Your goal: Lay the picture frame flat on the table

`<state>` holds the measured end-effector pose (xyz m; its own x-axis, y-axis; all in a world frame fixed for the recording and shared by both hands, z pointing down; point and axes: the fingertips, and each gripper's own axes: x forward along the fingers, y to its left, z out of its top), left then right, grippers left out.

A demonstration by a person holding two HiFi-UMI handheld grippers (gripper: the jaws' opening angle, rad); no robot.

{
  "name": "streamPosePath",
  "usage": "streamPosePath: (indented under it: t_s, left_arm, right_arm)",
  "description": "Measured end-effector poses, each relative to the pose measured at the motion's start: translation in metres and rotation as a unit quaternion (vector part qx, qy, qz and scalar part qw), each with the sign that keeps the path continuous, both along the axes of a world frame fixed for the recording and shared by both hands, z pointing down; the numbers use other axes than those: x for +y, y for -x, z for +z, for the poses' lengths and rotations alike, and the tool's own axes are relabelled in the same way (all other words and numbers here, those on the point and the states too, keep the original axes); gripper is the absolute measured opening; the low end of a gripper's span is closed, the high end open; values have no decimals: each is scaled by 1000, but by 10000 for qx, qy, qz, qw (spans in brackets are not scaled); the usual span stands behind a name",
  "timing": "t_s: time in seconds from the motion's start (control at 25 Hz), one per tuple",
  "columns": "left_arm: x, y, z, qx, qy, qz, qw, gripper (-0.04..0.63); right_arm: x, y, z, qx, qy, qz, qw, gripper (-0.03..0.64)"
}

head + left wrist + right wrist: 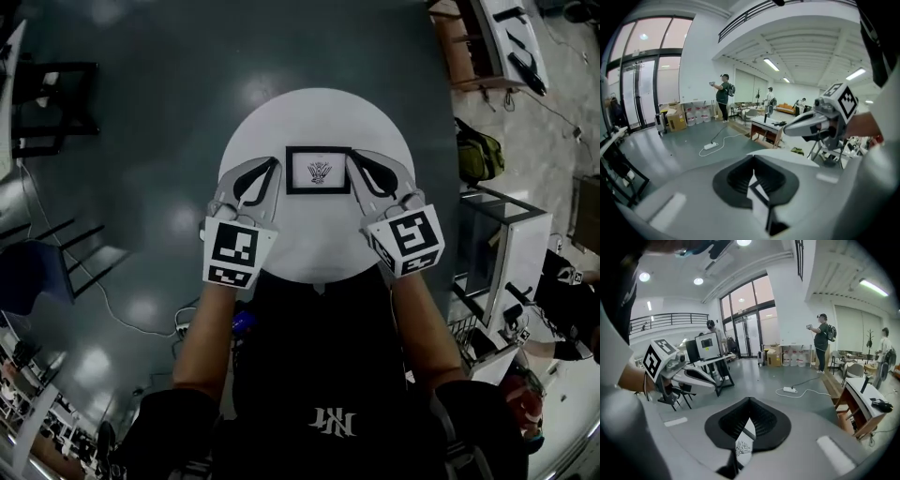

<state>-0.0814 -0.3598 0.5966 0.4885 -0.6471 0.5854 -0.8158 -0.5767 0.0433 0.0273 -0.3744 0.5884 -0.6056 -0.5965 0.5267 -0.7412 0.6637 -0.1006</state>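
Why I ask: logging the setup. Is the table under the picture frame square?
No, the head view shows a round white table under the picture frame.

Ceiling lights (645,276) glare off the dim floor (141,309); fisheye edges warp, foreground seemingly soft.

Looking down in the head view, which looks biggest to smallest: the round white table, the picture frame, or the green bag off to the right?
Largest: round white table, clearly.
Then: picture frame and green bag, about alike in the picture. The bag seems lower and farther from the camera, so I would not rank them.
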Motion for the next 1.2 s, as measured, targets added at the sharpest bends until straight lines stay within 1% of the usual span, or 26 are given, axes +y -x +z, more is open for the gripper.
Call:
streamPosePath:
  t_s: [0.16, 0.24, 0.32, 0.4, 0.44, 0.6, 0.72, 0.8, 0.88, 0.96, 1.0, 1.08, 1.12, 1.2]
  left_arm:
    - [3, 12, -56, 89, -327, 111, 9994, 3]
    - [10, 15, -83, 137, -460, 96, 9988, 3]
    - [18, 13, -112, 297, -588, 91, 9978, 2]
    - [25, 7, -144, 542, -797, 156, 9952, 2]
    - [29, 4, -161, 623, -951, 204, 9933, 2]
    - [63, -4, -228, 687, -1621, 250, 9841, 2]
    - [111, -21, -274, 1049, -1994, 338, 9737, 2]
    - [150, -33, -298, 1210, -2219, 443, 9665, 2]
    - [189, -40, -312, 1424, -2281, 457, 9621, 2]
    - [225, -48, -315, 1697, -2206, 384, 9597, 2]
    - [241, -55, -312, 1708, -2173, 344, 9604, 2]
    - [272, -71, -304, 1569, -2105, 331, 9644, 2]
    - [288, -80, -302, 1573, -2054, 353, 9653, 2]
    - [317, -93, -302, 1752, -1945, 401, 9643, 2]
  right_arm:
    - [8, 13, -67, -262, -349, -70, 9990, -2]
    - [22, 19, -100, -539, -440, -192, 9974, -2]
    - [38, 19, -131, -811, -505, -337, 9949, -2]
    - [52, 15, -161, -950, -666, -498, 9920, -2]
    - [58, 13, -176, -993, -772, -581, 9903, -2]
    - [97, 0, -235, -1333, -1070, -866, 9815, -2]
    - [144, -22, -269, -1612, -1248, -1030, 9736, -2]
    - [178, -36, -285, -1711, -1371, -1107, 9694, -2]
    - [215, -48, -297, -1871, -1455, -1204, 9640, -2]
    - [253, -62, -300, -2048, -1497, -1313, 9584, -2]
    - [270, -71, -299, -2107, -1505, -1362, 9563, -2]
    - [303, -89, -293, -2191, -1478, -1444, 9536, -2]
    - [318, -97, -290, -2235, -1453, -1481, 9524, -2]
    - [346, -111, -286, -2327, -1429, -1551, 9494, -2]
